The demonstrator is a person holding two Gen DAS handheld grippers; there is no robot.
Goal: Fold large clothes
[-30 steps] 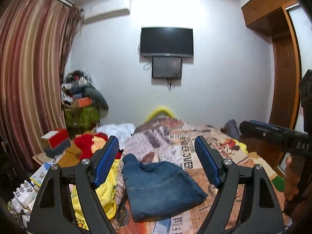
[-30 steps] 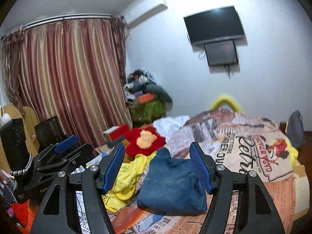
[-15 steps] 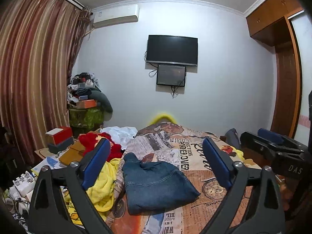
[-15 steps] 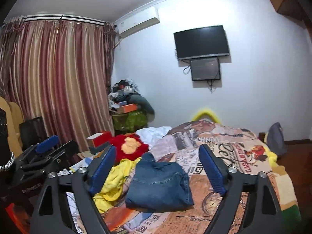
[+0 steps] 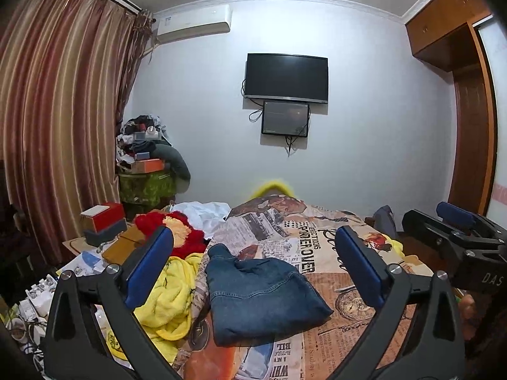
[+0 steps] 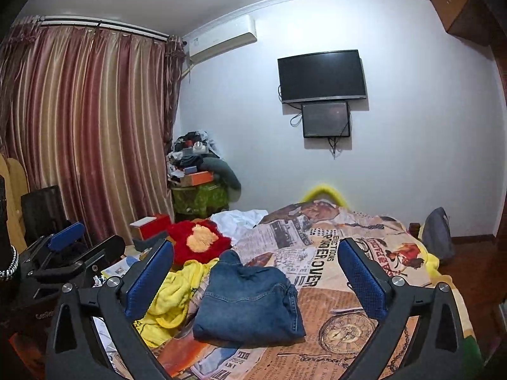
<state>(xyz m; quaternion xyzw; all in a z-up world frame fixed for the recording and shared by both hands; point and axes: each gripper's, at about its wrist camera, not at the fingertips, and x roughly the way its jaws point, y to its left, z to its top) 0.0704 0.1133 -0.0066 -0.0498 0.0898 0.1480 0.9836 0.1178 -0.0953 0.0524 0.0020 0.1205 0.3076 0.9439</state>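
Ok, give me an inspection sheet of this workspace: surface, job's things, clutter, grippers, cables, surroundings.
Surface: bed under a newspaper-print cover, bare on the right.
Job's things: jeans folded into a compact bundle, lying mid-bed, untouched.
Clutter: yellow garment crumpled left of the jeans; red plush and white cloth behind it; boxes and papers on the low table.
Grippers: left gripper and right gripper both have just been opening; jaws wide, nothing between them, hovering short of the jeans.
Cables: loose leads hang under the TV and small screen.
Surroundings: curtain, air conditioner, wardrobe, piled stand in the corner.
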